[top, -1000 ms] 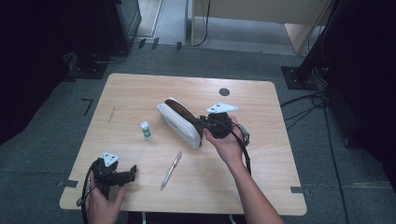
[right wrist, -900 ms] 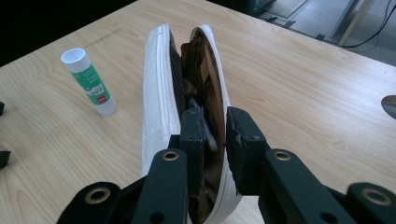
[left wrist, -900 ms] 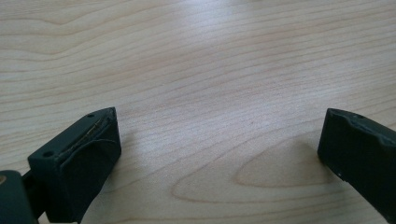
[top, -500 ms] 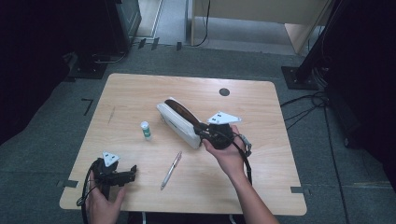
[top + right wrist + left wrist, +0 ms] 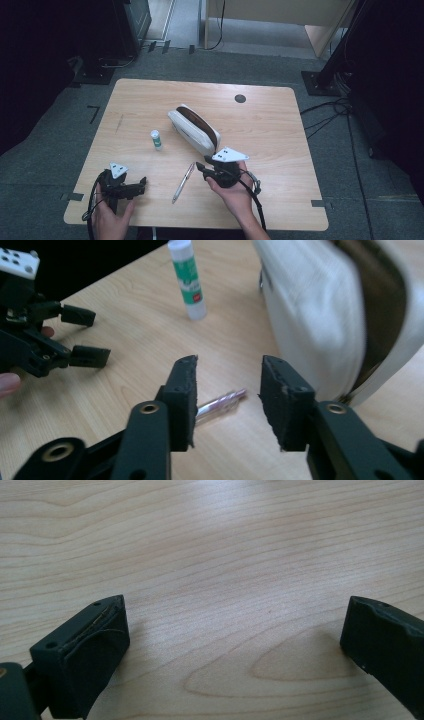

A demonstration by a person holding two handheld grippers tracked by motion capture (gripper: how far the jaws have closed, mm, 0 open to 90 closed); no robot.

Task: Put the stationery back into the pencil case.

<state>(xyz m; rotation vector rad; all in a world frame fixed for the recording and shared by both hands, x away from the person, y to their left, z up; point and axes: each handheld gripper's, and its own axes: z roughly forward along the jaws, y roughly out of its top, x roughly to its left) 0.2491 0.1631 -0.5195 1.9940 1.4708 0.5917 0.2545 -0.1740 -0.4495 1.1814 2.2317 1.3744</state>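
— So, from the high view, where did I have things?

— I had the right claw (image 5: pixel 201 167) low over the surface (image 5: pixel 270 130), just beside the upper end of the pen (image 5: pixel 183 182), which lay on the wood between my two hands. The white pouch (image 5: pixel 194 129) lay just beyond that claw, and the glue stick (image 5: pixel 156 139) stood upright to the pouch's left. The left claw (image 5: pixel 141 184) rested near the front left corner.

— And the left gripper view?

— I saw the left claw (image 5: pixel 235 635) spread wide, with bare wood grain between its jaws.

— The right gripper view?

— There the right claw (image 5: pixel 227 400) was partly apart; its jaws had just been opening. The pen (image 5: pixel 220 402) lay on the surface beyond the gap, untouched by either pad. The pouch (image 5: pixel 320 325) sat close on the right, the glue stick (image 5: pixel 187 277) farther off, and the left claw (image 5: pixel 95 335) at the far left.
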